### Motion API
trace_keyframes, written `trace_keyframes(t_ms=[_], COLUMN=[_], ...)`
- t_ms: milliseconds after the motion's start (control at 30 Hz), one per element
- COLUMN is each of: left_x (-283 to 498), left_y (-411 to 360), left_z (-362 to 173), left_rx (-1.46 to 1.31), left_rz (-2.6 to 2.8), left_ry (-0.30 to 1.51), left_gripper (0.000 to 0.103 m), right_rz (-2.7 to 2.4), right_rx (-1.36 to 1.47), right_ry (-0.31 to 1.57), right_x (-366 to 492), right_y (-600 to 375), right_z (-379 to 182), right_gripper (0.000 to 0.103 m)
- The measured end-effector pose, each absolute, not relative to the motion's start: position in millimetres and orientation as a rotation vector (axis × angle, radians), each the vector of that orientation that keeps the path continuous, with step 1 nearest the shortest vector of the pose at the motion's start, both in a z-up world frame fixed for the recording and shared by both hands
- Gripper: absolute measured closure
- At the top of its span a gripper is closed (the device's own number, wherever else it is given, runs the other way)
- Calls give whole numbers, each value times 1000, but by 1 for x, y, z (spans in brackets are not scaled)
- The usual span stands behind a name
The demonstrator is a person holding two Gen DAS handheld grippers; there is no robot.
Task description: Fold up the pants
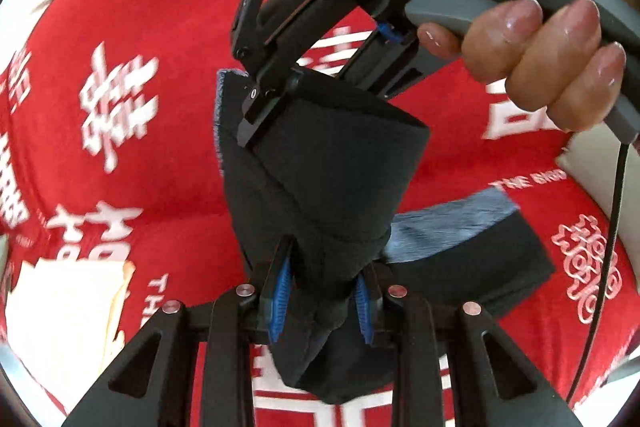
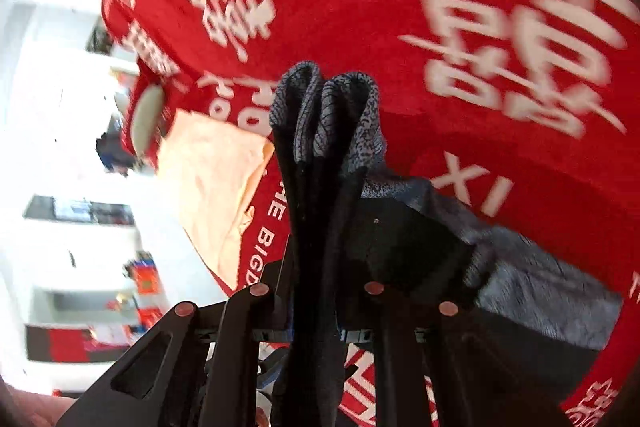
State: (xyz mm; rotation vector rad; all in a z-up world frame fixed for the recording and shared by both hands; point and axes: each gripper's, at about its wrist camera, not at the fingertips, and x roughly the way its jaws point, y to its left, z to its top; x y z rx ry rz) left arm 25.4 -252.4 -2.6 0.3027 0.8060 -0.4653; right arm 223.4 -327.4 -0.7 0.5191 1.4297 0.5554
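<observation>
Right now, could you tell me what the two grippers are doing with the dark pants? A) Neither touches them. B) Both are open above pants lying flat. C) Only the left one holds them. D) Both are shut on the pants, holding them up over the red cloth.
D: the left gripper and the right gripper each pinch the pants, bunched and lifted over the red cloth.

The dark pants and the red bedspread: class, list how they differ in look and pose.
The dark pants are plain black with a grey lining; the red bedspread carries white lettering. The pants hang bunched, clamped by the left gripper and right gripper; the bedspread lies spread beneath. Both are fabric.
</observation>
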Motion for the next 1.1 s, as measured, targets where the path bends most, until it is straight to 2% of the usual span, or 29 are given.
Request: trace_keyframes(t_ms=[233, 500, 800, 967, 1033, 1100], left_x=[-10, -47, -60, -65, -64, -61], left_y=[-323, -396, -437, -440, -438, -431], left_z=[-7, -37, -86, -91, -87, -81], left_rx=[406, 544, 644, 686, 682, 639], left_rz=[-614, -734, -738, -723, -724, -722], left_ry=[820, 877, 966, 978, 998, 1033], left_gripper=[74, 74, 74, 73, 52, 49], right_rz=[465, 347, 234, 233, 228, 210], right_rx=[679, 828, 825, 783, 743, 702], right_ry=[1358, 1314, 1383, 1382, 1387, 1397], right_x=[169, 111, 87, 83, 83, 81], right_y=[-430, -519, -570, -567, -564, -562], right_z=[-4, -49, -127, -133, -129, -122], right_gripper=[87, 87, 84, 77, 72, 70])
